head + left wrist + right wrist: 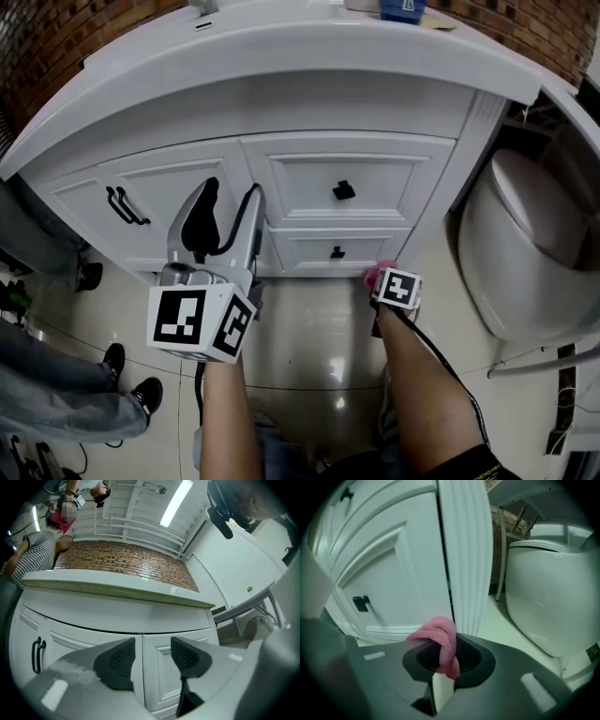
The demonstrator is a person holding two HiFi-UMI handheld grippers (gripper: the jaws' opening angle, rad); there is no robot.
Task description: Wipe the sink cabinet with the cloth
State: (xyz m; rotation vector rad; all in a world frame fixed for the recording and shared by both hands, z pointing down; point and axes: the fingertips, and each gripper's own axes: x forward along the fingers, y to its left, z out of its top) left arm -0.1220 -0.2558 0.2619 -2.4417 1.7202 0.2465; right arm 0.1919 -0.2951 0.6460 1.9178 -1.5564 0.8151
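Pinches pink cloth (pixel 440 637) in jaws of right gripper (pixel 447 657) by bottom drawer (pixel 309 251) of sink cabinet (pixel 309 183) (contact unclear); holds jaws of left gripper (pixel 152 658) spread, empty. Probably leaves most wiping undone.

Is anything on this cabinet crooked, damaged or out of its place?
Nothing stands out. The sink cabinet looks intact, both drawers sit shut, and the pink cloth is held in the right gripper.

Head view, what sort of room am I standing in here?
Most likely a bathroom: a white sink cabinet with drawers stands beside a toilet, with a brick wall behind it and a glossy tiled floor below.
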